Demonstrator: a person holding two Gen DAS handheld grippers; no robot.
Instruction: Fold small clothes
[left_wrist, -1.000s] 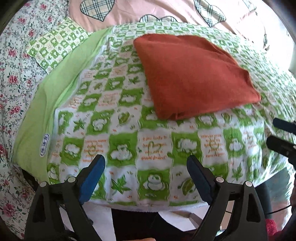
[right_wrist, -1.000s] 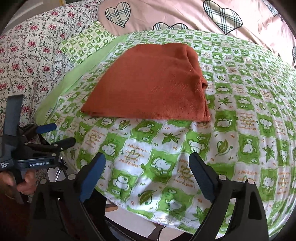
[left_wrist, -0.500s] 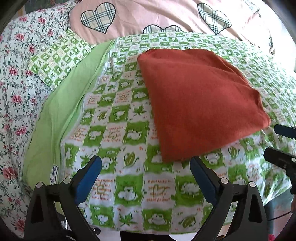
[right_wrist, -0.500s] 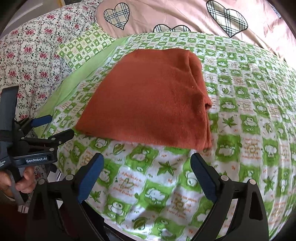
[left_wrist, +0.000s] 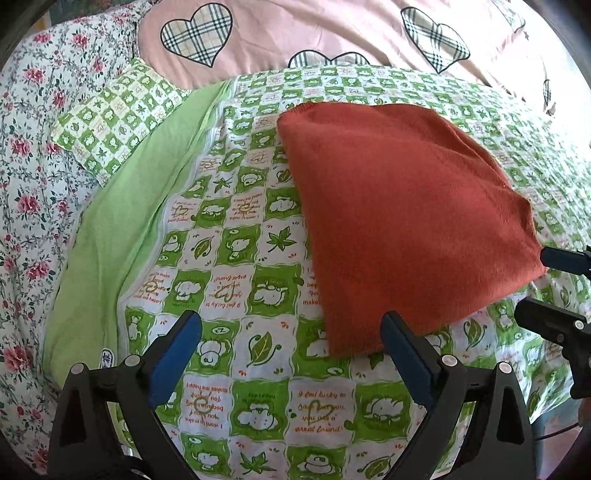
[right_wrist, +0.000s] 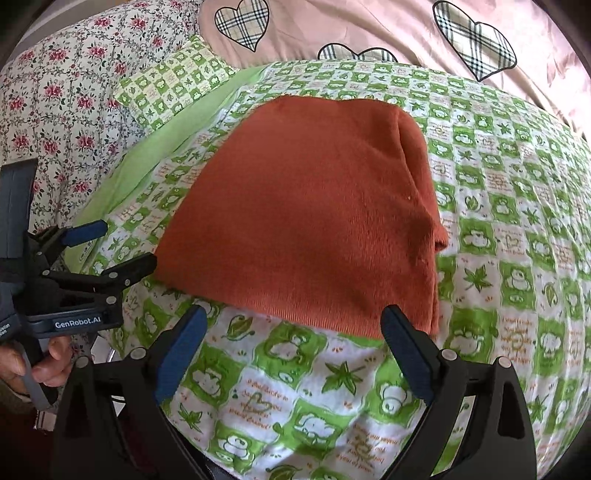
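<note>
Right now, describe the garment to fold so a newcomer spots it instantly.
Find the green-and-white checked blanket spread over the bed. The rust-orange knit garment lies flat in its middle. It is the only plain, unpatterned orange piece there.

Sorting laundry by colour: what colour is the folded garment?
Rust orange garment, plain; clearest in the right wrist view.

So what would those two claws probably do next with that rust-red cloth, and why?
Probably ease both down onto the near edge of the rust-red garment and pinch a corner each. It lies flat on the green checked blanket, the left gripper and right gripper both stand open and empty, and each hangs just short of that edge, near its own corner.
</note>
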